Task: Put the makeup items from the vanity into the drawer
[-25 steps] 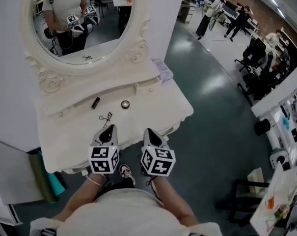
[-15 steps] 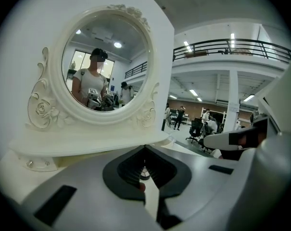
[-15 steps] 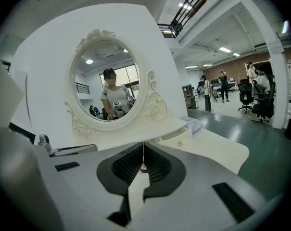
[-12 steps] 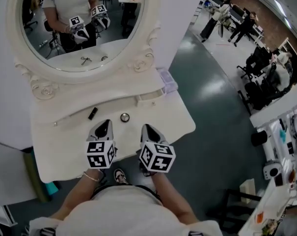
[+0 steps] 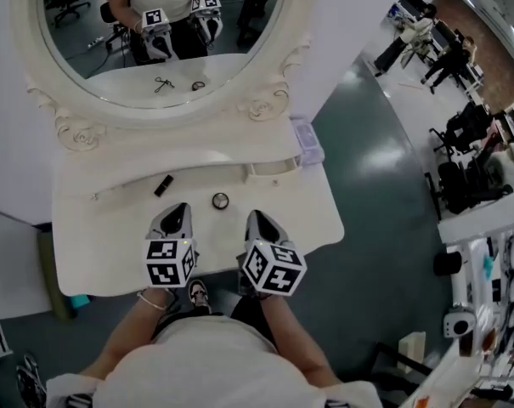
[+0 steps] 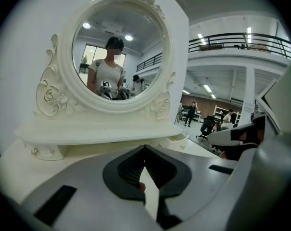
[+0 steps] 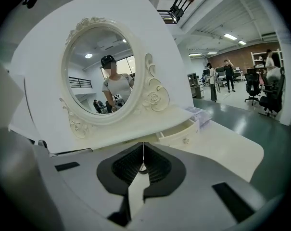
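On the white vanity top (image 5: 104, 245) lie a black lipstick tube (image 5: 163, 185) and a small round compact (image 5: 220, 200). A small drawer (image 5: 273, 169) under the mirror shelf stands slightly open; it also shows as the drawer (image 7: 181, 134) in the right gripper view. My left gripper (image 5: 178, 213) hovers over the top just left of the compact, jaws shut and empty. My right gripper (image 5: 259, 219) is just right of the compact, also shut and empty. A metal eyelash curler shows only as a reflection (image 5: 162, 84) in the mirror; on the top it is hidden under my left gripper.
A large oval mirror (image 5: 155, 49) in an ornate frame rises behind the shelf. A clear plastic box (image 5: 307, 140) sits at the shelf's right end. Right of the vanity is green floor; chairs and people stand far off.
Both grippers have moved forward over the vanity top toward the mirror. The eyelash curler, seen earlier ahead of the left gripper, is now covered by it.
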{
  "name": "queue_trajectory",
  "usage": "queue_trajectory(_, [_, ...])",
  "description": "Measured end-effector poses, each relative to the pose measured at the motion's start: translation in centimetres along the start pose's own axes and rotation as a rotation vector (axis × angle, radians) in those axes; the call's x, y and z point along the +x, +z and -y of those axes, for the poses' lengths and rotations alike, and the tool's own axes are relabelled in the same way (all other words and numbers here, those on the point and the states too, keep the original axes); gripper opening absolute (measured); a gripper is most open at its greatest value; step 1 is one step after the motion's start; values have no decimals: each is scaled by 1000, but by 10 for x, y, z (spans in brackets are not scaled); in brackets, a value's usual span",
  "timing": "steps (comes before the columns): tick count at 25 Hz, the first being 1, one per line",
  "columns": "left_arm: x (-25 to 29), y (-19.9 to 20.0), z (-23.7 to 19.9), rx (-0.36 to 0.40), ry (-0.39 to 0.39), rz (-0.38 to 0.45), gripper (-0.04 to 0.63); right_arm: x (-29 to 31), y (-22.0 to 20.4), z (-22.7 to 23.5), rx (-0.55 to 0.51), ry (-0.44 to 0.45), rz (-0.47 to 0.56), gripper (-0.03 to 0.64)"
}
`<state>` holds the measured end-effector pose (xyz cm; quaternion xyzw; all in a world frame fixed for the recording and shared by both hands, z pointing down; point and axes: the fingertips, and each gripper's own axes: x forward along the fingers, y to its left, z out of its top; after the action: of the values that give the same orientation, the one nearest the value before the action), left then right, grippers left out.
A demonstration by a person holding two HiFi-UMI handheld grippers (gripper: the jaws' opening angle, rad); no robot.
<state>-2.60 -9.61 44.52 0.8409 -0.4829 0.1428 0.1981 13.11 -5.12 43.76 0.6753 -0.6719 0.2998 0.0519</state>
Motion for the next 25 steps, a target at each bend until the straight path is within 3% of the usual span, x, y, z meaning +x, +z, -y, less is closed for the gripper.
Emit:
queue_trajectory(9, [37,22,17,-84,159,21,3,49,42,18,-66,183,-67,18])
queue_trajectory(13, [43,21,25,-129,206,12,3,60,40,15,-94,263,-135,18])
queue_trajectory(18, [46,8,23,-141,226,-12,3,69,29,-1,-49,322,-138,18])
queue_trajectory(22, [39,-1,10,-188,252,-21,3,63,24,-16,-128,352,-144,18])
queue_trajectory(25, [31,-5,4,-198,268,-20,3,62,16,-12,-129,341,-159,18])
